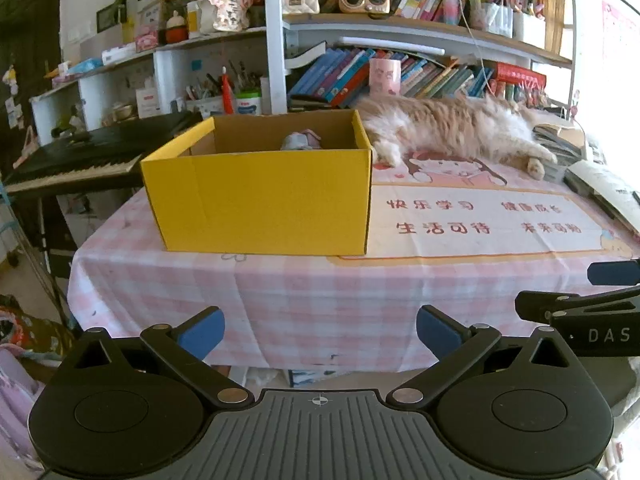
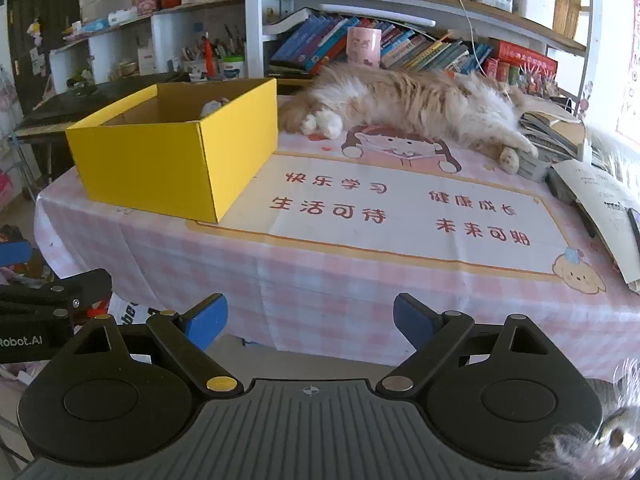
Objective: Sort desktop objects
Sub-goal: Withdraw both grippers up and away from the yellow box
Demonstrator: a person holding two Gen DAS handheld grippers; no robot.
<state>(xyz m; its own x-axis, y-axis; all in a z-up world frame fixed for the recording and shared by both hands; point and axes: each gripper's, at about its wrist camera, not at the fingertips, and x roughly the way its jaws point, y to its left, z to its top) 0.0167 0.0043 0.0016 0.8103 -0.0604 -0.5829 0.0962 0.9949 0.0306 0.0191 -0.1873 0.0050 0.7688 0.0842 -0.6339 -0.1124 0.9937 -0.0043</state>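
I am holding the left gripper (image 1: pixel 320 336) just off the near edge of the table (image 1: pixel 280 304), its blue pads standing wide apart with nothing between them; the right gripper (image 2: pixel 310 320) is hanging beside it, likewise spread wide and empty, each tool showing at the margin of the other's view. Beyond the fingertips, the pink checked tablecloth (image 2: pixel 360 292) is draping over the near edge, and a broad bare strip of cloth is lying open in front of both tools. Farther in, the printed mat (image 2: pixel 400 216) with red characters is covering the middle of the table, clear across its width. The yellow cardboard box (image 1: pixel 260 204) is sitting toward the table's left edge, open at the top, its near right corner overlapping the mat; a small pale object (image 1: pixel 300 141), too hidden to identify, is resting inside against the far wall. Behind box and mat, a long-haired cat (image 2: pixel 408 108) is lying stretched along the far edge, touching the box's far right corner. Stacked papers (image 2: pixel 600 200) are crowding the right edge. Bookshelves (image 1: pixel 400 68) are closing off the rear.
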